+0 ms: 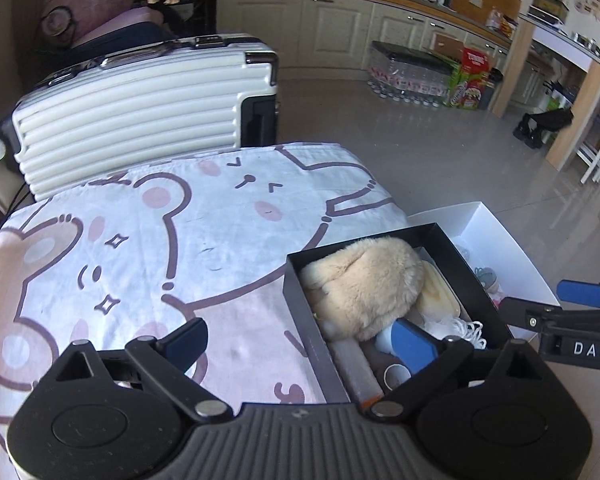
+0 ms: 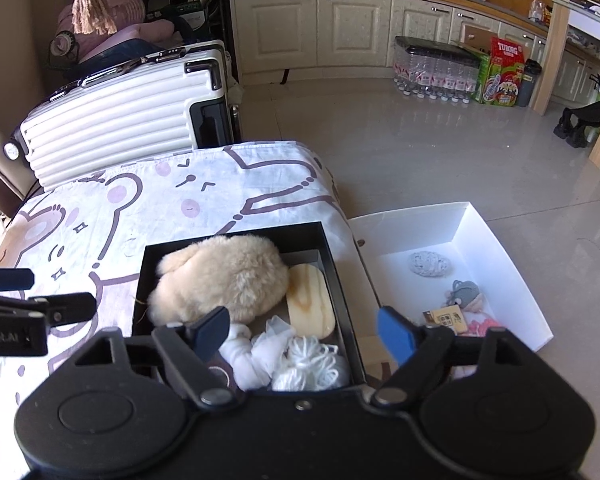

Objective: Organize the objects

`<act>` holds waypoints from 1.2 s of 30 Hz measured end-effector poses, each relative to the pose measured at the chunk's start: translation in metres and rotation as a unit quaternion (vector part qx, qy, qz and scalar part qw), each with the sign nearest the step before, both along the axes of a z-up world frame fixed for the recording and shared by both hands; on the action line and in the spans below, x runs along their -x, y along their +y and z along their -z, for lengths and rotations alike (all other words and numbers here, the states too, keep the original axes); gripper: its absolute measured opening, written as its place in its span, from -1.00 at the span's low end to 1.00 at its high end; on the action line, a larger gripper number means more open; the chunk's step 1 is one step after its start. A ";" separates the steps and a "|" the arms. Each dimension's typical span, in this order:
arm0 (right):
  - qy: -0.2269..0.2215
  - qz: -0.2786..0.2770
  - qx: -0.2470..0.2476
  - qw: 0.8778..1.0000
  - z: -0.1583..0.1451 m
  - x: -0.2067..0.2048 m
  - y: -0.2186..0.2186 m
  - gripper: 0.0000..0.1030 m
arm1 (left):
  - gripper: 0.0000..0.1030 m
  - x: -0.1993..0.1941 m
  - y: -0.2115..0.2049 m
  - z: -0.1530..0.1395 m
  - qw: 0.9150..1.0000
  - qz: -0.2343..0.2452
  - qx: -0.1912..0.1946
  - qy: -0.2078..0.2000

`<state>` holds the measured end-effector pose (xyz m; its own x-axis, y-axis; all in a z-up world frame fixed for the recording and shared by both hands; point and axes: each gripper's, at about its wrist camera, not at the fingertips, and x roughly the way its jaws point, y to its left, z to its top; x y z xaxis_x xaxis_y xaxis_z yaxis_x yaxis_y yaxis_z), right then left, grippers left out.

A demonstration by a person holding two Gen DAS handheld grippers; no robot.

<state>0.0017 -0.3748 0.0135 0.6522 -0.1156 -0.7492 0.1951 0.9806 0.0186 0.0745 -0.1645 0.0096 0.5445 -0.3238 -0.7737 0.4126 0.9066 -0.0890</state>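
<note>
Sorting looks well advanced, in my judgement: the black box (image 2: 236,236), sitting at the near right corner of the bear-print sheet on the surface (image 2: 100,216), already holds a cream plush toy (image 2: 220,276), a pale wooden block (image 2: 310,304), white gauze and a yarn bundle (image 2: 310,364), and the sheet around the box carries nothing loose. A few small trinkets remain in the white box (image 2: 500,248) on the floor just right of the black box, possibly still to be moved. Left claw (image 1: 304,344) and right claw (image 2: 304,330) both hover over the black box, spread wide, pinching nothing.
</note>
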 end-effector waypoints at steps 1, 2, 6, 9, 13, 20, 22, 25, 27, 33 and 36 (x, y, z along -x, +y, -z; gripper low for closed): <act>-0.001 0.000 0.002 1.000 -0.001 0.002 0.000 0.69 | 0.93 0.002 0.002 -0.001 1.000 -0.003 0.001 0.001; -0.003 0.000 0.003 1.000 -0.002 0.005 0.001 0.72 | 0.94 0.004 0.004 -0.002 1.000 -0.006 0.001 0.000; -0.008 0.004 0.006 1.000 -0.006 0.012 0.002 0.85 | 1.00 0.012 0.010 -0.003 1.000 -0.015 -0.002 -0.004; -0.007 0.007 0.007 1.000 -0.007 0.017 0.002 0.91 | 1.00 0.017 0.013 -0.001 1.000 -0.019 -0.006 -0.003; -0.006 0.007 0.013 1.000 -0.007 0.022 0.003 0.95 | 1.00 0.022 0.015 0.001 1.000 -0.023 -0.013 -0.005; -0.001 0.011 0.020 1.000 -0.006 0.029 0.003 1.00 | 1.00 0.025 0.021 0.002 0.999 -0.035 -0.011 0.001; 0.000 0.012 0.020 1.000 -0.006 0.031 0.002 1.00 | 1.00 0.025 0.021 0.003 0.999 -0.037 -0.012 0.003; 0.001 0.014 0.017 1.000 -0.005 0.032 0.001 1.00 | 1.00 0.025 0.021 0.003 0.999 -0.038 -0.015 0.001; 0.002 0.016 0.017 1.000 -0.005 0.033 0.000 1.00 | 1.00 0.026 0.019 0.003 0.999 -0.036 -0.018 0.000; 0.002 0.022 0.017 1.000 -0.004 0.035 0.000 1.00 | 1.00 0.025 0.018 0.006 0.999 -0.034 -0.026 0.006; 0.003 0.023 0.019 1.000 -0.004 0.034 0.000 1.00 | 1.00 0.025 0.018 0.006 0.999 -0.035 -0.026 0.007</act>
